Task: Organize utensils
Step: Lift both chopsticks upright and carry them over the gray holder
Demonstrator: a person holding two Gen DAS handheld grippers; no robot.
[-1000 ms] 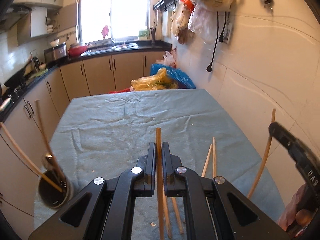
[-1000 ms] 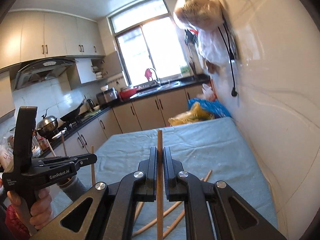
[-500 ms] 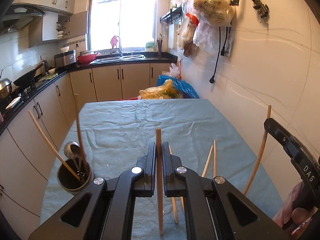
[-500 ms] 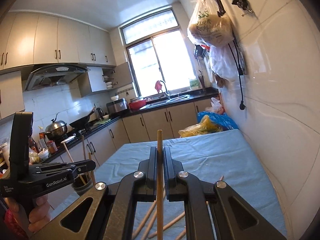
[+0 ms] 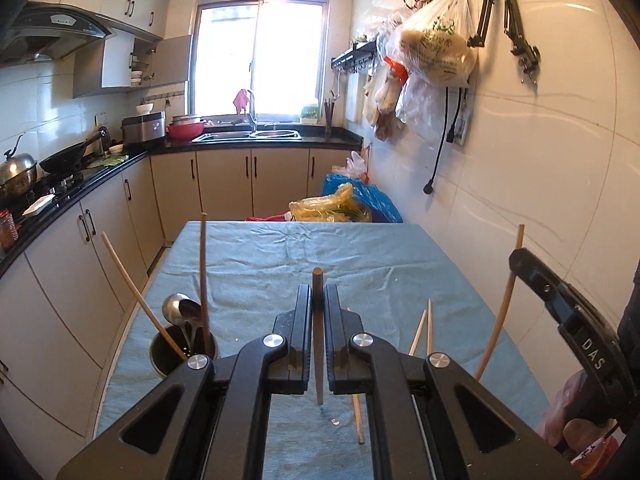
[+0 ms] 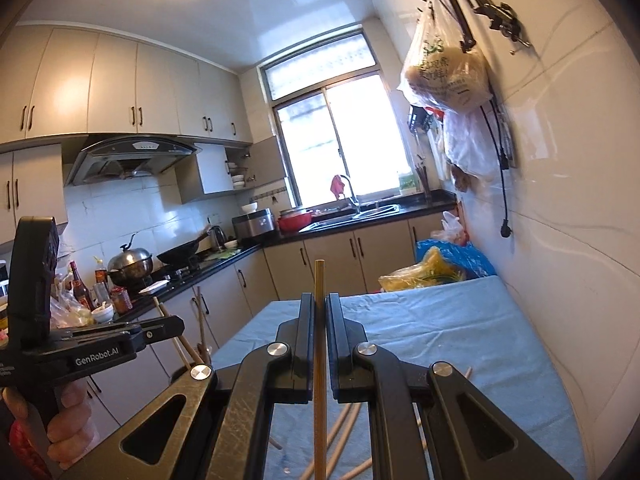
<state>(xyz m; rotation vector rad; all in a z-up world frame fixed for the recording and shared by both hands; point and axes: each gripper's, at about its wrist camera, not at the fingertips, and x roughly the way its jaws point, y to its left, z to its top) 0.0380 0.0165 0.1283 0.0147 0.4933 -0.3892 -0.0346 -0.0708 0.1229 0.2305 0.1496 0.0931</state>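
My left gripper point(image 5: 318, 294) is shut on a dark wooden chopstick point(image 5: 318, 336) and holds it upright above the blue tablecloth point(image 5: 312, 252). My right gripper point(image 6: 319, 304) is shut on a pale bamboo chopstick point(image 6: 319, 360), also held upright; it shows at the right of the left wrist view point(image 5: 500, 316). A dark metal utensil cup point(image 5: 182, 354) stands at the table's left edge with a spoon point(image 5: 182, 312) and chopsticks in it. Several loose chopsticks point(image 5: 424, 326) lie on the cloth below the grippers.
The white tiled wall point(image 5: 540, 184) runs along the table's right side. Plastic bags point(image 5: 344, 206) lie past the table's far end. Beige cabinets point(image 5: 72, 264) line the left, with a sink counter point(image 5: 256, 136) under the window.
Both grippers have risen and tilted up, each keeping its chopstick. The utensil cup has come further into the left wrist view, nearer the left gripper.
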